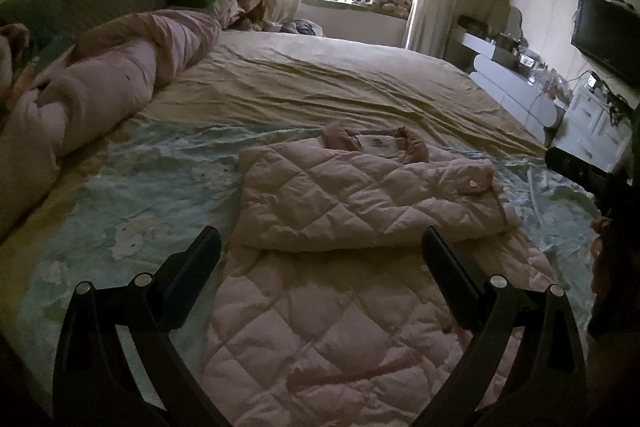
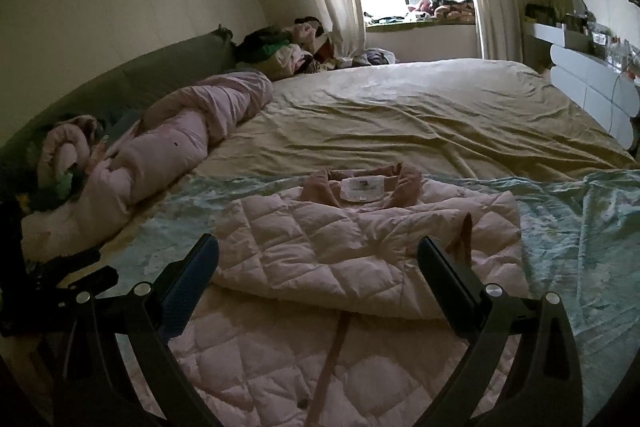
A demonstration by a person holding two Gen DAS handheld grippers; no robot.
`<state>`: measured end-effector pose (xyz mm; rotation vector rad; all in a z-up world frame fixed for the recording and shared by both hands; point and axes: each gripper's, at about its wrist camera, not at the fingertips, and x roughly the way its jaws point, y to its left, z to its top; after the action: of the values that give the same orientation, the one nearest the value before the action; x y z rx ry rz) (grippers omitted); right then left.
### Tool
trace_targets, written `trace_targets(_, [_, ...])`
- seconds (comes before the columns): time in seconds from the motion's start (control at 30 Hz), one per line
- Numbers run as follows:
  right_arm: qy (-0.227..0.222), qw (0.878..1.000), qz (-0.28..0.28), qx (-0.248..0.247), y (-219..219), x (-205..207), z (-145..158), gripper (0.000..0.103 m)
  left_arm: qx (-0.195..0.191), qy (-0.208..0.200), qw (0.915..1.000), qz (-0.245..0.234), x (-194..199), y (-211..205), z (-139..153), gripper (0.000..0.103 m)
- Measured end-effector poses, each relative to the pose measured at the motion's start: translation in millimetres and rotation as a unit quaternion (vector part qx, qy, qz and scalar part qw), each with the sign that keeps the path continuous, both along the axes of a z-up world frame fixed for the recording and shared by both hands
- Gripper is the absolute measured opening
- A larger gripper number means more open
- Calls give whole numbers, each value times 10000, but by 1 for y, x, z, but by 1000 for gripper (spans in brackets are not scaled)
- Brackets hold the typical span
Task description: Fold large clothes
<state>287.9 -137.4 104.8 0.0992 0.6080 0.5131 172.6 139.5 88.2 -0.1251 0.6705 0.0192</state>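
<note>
On the bed (image 1: 360, 83), half-folded pink quilted coat (image 1: 360, 203), rolled duvet (image 1: 120, 83) leftward, both tools (image 1: 320, 251) (image 2: 318, 259) spread, empty.

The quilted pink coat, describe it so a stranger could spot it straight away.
Start at the big bed under the window. On its near end, over a pale blue floral sheet, lies the quilted pink coat. Unlike the rolled pink duvet at the left, it is flat, diamond-stitched, with a collar and white label.

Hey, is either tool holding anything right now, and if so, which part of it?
Nothing is held. The left tool and right tool are both open above the pink quilted jacket, gripping no part of it.
</note>
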Motion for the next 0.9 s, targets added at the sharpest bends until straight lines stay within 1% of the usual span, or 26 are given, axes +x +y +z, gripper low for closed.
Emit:
trace_targets(0.27, [-144, 9999, -14, 55, -18, -28, 10, 99, 79, -117, 9999, -29, -27, -8, 10, 94])
trace_targets(0.33, [-152, 9999, -31, 50, -22, -35, 11, 99, 153, -145, 9998, -9, -35, -11, 11, 94])
trace_targets(0.43, [-172, 9998, -47, 20, -27, -44, 11, 99, 164, -166, 9997, -48, -44, -15, 11, 94])
trace_targets(0.5, [-181, 9998, -57, -8, -30, -50, 12, 99, 219, -176, 9996, -59, -51, -17, 11, 94])
trace_targets(0.7, [-217, 9997, -98, -89, -41, -70, 11, 99, 196, -174, 9996, -70, -68, -19, 7, 94])
trace_targets(0.8, [-204, 9996, -132, -120, -45, -79, 7, 99, 151, -140, 9998, -52, -76, -19, 2, 94])
trace_targets(0.9, [-165, 9996, -175, -144, -51, -88, 1, 99, 200, -88, 9998, -14, -84, -20, -3, 94])
